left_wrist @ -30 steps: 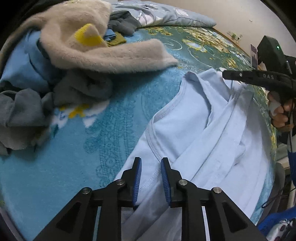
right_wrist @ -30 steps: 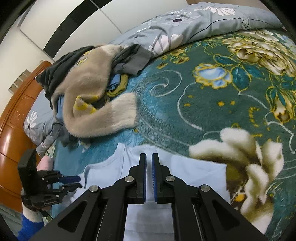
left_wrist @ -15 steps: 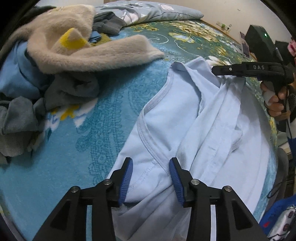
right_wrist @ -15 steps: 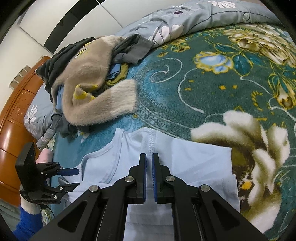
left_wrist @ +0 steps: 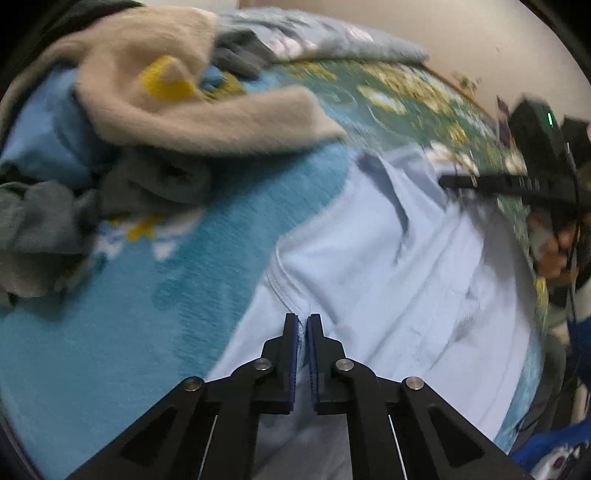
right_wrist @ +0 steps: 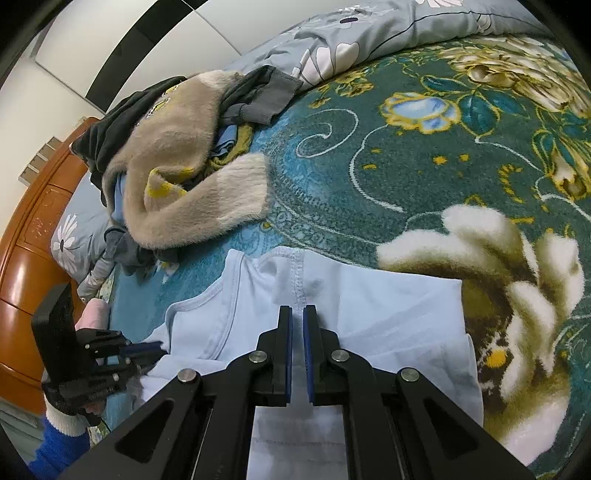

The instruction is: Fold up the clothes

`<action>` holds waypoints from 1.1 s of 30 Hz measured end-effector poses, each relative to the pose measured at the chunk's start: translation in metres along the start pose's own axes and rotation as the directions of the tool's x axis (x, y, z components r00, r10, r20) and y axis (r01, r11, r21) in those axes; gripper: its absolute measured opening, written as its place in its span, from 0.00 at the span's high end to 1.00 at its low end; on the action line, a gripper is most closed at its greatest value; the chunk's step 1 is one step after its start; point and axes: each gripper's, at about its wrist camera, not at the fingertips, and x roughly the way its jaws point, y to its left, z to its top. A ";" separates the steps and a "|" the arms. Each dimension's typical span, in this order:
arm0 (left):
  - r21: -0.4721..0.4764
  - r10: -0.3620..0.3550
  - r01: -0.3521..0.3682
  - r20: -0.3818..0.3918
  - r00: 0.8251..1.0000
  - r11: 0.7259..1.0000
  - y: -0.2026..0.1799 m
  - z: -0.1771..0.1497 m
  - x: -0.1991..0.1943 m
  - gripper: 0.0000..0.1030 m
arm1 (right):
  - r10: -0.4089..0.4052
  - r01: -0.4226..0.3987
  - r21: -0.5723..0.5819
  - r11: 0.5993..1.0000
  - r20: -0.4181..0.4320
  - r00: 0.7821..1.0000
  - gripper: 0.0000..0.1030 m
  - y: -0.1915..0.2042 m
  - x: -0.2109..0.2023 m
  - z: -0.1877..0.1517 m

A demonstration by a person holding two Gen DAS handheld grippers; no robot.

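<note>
A light blue T-shirt lies on the bed, also in the right wrist view. My left gripper is shut on the shirt at its neckline seam; it shows from the side in the right wrist view. My right gripper is shut on the shirt's shoulder seam, with fabric between the blue pads. It shows at the shirt's far edge in the left wrist view. The left wrist view is blurred.
A pile of clothes with a beige fuzzy sweater lies beyond the shirt, also in the left wrist view. The teal floral blanket covers the bed. A grey floral quilt lies at the back. A wooden headboard stands at left.
My left gripper opened half a second ago, then closed on the shirt's neckline seam. My right gripper stayed shut on the shirt, and more of the shirt has come into its view.
</note>
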 end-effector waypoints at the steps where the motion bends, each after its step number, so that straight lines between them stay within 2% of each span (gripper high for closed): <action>1: -0.023 0.006 -0.006 0.020 1.000 1.000 0.006 0.002 -0.004 0.95 | 0.000 0.000 -0.002 1.000 0.002 1.000 0.95 0.000 -0.001 0.000; 4: -0.091 0.023 -0.017 0.066 0.998 0.996 0.025 0.008 -0.010 0.95 | -0.001 0.001 -0.008 1.000 0.007 1.000 0.95 0.000 -0.003 0.001; 13: -0.230 0.031 -0.010 0.086 0.996 0.973 0.063 0.006 0.005 0.95 | -0.027 0.028 -0.007 1.000 0.052 0.998 0.95 -0.004 -0.009 0.014; 16: -0.260 0.013 0.012 0.095 0.995 0.965 0.070 0.004 0.006 0.95 | -0.029 0.031 -0.042 0.999 0.051 0.998 0.95 0.000 -0.007 0.023; 17: -0.260 0.014 0.011 0.094 0.995 0.966 0.070 0.004 0.006 0.95 | -0.028 0.031 -0.058 0.998 0.052 0.998 0.85 0.003 -0.005 0.027; 18: -0.260 0.015 0.009 0.093 0.996 0.966 0.070 0.003 0.006 0.95 | -0.026 0.030 -0.075 0.997 0.054 0.998 0.62 0.006 -0.004 0.031; 19: -0.258 0.017 0.008 0.093 0.995 0.966 0.069 0.004 0.007 0.95 | -0.024 0.029 -0.093 0.995 0.056 0.998 0.54 0.009 -0.003 0.034; 21: -0.262 0.016 0.009 0.094 0.995 0.965 0.068 0.004 0.009 0.95 | -0.024 0.030 -0.122 0.992 0.050 0.998 0.53 0.015 0.002 0.040; 25: -0.269 0.014 0.013 0.098 0.995 0.963 0.068 0.004 0.011 0.95 | -0.098 0.099 -0.164 0.981 0.012 0.995 0.53 0.021 0.017 0.043; 26: -0.270 0.013 0.014 0.101 0.995 0.963 0.068 0.004 0.011 0.95 | -0.104 0.103 -0.160 0.982 0.002 0.995 0.53 0.019 0.020 0.042; 28: -0.269 0.012 0.017 0.108 0.994 0.963 0.068 0.003 0.009 0.95 | -0.094 0.093 -0.141 0.986 -0.001 0.996 0.66 0.016 0.020 0.039; 29: -0.267 0.011 0.021 0.117 0.993 0.963 0.067 0.003 0.007 0.95 | -0.080 0.079 -0.136 0.987 -0.001 0.997 0.84 0.015 0.019 0.038; 30: -0.265 0.009 0.026 0.127 0.992 0.964 0.067 0.004 0.004 0.95 | -0.069 0.069 -0.135 0.988 0.003 0.998 0.95 0.015 0.017 0.036; 33: -0.266 0.005 0.035 0.149 0.989 0.963 0.066 0.005 0.001 0.95 | -0.105 0.115 -0.146 0.983 0.072 0.992 0.96 0.018 0.005 0.037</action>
